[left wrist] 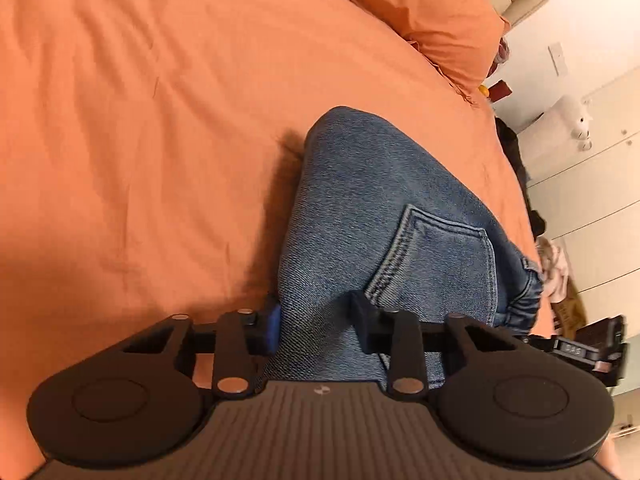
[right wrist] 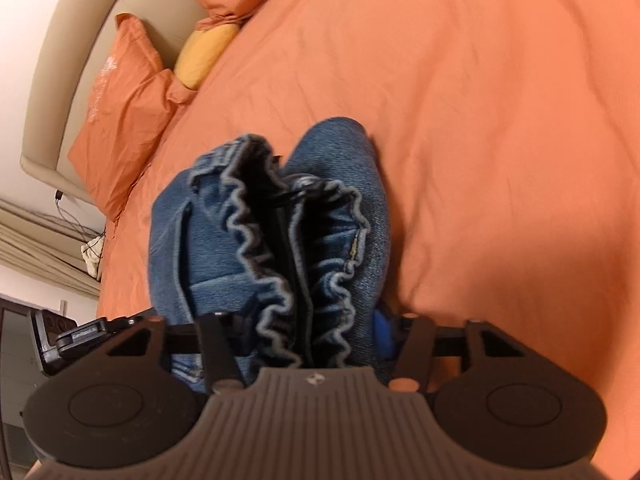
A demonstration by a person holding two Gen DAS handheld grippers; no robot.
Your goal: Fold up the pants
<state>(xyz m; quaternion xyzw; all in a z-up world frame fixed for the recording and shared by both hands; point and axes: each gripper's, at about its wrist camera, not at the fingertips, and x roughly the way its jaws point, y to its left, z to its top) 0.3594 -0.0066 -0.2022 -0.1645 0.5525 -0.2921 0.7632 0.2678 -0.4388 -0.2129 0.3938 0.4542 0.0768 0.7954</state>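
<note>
The jeans point(left wrist: 384, 216) hang in a bunched bundle over the orange bed point(left wrist: 140, 120), held up from the near side by both claws. The left claw point(left wrist: 320, 320) is clenched on a thick fold of denim just below the back pocket point(left wrist: 436, 256), with the cloth pinched between its blue-padded finger and its black one. The right claw point(right wrist: 304, 340) has the gathered elastic waistband point(right wrist: 280, 240) standing up between its fingers; it looks clamped on that part, though the denim hides the fingertips, so the hold is hard to confirm.

As for progress, the jeans seem to be partway through. The cloth is doubled over on itself and the rounded far end point(left wrist: 340, 128) rests on or just above the bedcover, but nothing lies flat yet. The waistband is ruffled and open, and the layers are loose and uneven. Still to do, by my reckoning: lay the bundle down, smooth the legs together, and bring one end over the other into a neat flat stack.

Orange pillows point(right wrist: 120, 112) and a yellow cushion point(right wrist: 204, 56) sit well apart at the head of the bed
</note>
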